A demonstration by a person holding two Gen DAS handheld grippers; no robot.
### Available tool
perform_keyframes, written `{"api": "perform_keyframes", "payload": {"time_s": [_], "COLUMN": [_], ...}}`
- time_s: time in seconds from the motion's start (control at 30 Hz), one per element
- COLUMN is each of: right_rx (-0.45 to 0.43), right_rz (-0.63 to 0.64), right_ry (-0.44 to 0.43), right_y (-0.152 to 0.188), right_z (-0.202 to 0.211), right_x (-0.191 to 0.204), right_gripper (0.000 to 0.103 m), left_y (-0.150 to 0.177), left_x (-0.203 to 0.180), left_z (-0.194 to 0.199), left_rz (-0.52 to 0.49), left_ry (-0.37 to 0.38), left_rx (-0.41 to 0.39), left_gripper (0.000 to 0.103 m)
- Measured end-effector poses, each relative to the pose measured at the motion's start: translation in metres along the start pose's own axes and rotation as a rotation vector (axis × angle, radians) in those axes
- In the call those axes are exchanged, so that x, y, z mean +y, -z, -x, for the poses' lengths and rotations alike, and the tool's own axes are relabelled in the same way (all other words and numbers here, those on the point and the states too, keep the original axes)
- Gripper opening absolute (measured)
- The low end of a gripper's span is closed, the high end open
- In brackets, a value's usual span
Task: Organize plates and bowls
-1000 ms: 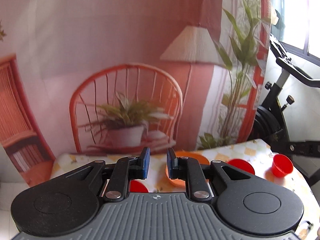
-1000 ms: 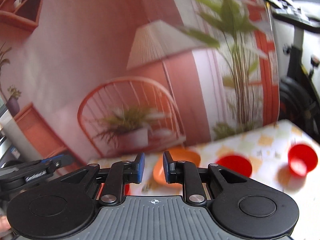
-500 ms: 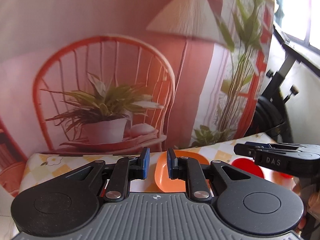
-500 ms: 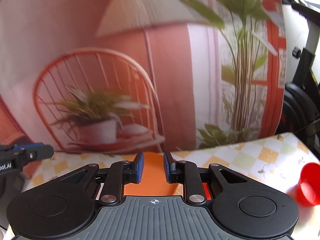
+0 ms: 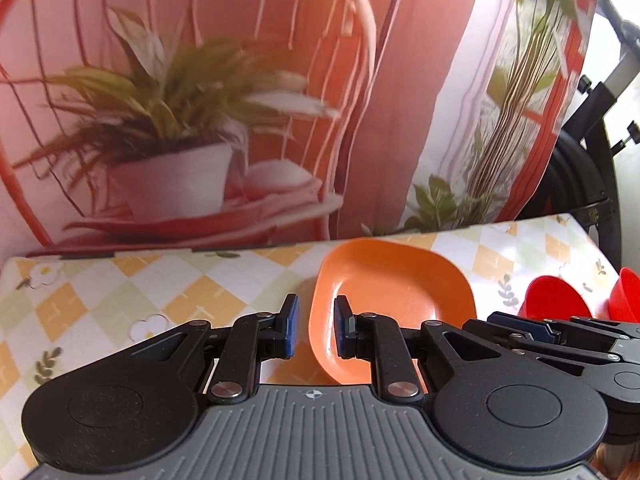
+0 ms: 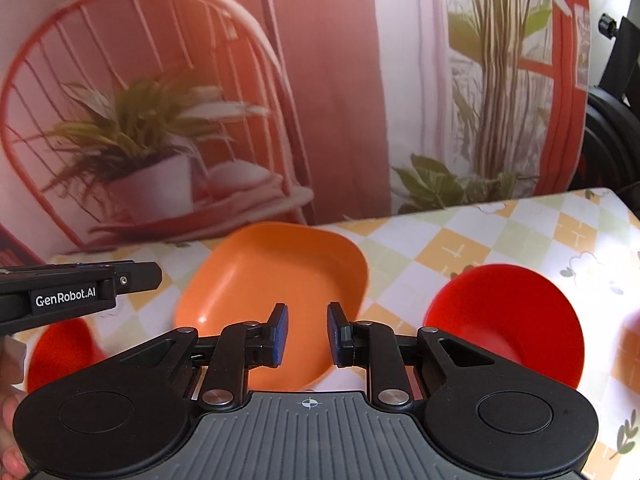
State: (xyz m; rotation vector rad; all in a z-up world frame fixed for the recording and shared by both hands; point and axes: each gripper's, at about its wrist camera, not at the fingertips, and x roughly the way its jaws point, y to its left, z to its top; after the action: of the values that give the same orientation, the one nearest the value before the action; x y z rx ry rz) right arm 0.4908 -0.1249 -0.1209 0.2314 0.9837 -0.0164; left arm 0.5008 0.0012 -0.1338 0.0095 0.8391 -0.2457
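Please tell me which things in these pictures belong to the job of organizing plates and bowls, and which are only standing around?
Belong to the job:
- orange plate
- red bowl to its right
- second red bowl to its left
- third red bowl, at the picture edge

Only standing around:
- checked tablecloth
- printed backdrop of a chair and plants
- exercise bike
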Motion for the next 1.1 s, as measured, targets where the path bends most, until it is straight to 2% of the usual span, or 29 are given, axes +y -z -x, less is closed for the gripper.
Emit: {"api": "perform_keyframes", "payload": {"time_s": [0.13,0.37,0.5,0.67,0.73,0.83,1.1], "right_rx": [0.048,0.088,0.084,0.064,0.075,0.088,0.112], "right_rz": [-0.049,-0.063,-0.102,-0.118,-0.118,-0.153,-0.219], "right_ry": [0.012,0.005,-0.015,0.02,0.035,0.042,0.037], "right_y": [0.002,0.005,0.002,-0.002,-0.001,-0.001,0.001], "right_z": [-0.014,-0.025,-0.019,-0.013,-0.015,-0.017,-0.025], "right_x": [-0.005,-0.004,-0.008,-0.015,-0.017,-0.022,-0.035], "right_gripper": [0.021,0.02,0.02,0.021,0.021,0.021,0.021], "left_y": [-0.001,0.001,0.0,-0.002,-0.001,0.0,-0.002], "left_x": [-0.003,-0.005,-0.001,-0.001,-0.002,-0.002,0.004], "left_z": [-0.013,-0.031,-0.034,-0.038,-0.04,-0.041,-0.044], "left_rz": [-0.012,-0.031,-0.009,-0.009,-0.015,-0.017,0.0], "left_ry": [0.005,0.001,0.016,0.027,0.032,0.046,0.071], "left_rx": [0.031,0.073,0.077,0.08,0.086,0.081,0.091], "left_gripper": [0.019,0.019,0.019,0.019,0.021,0.03,0.03]}}
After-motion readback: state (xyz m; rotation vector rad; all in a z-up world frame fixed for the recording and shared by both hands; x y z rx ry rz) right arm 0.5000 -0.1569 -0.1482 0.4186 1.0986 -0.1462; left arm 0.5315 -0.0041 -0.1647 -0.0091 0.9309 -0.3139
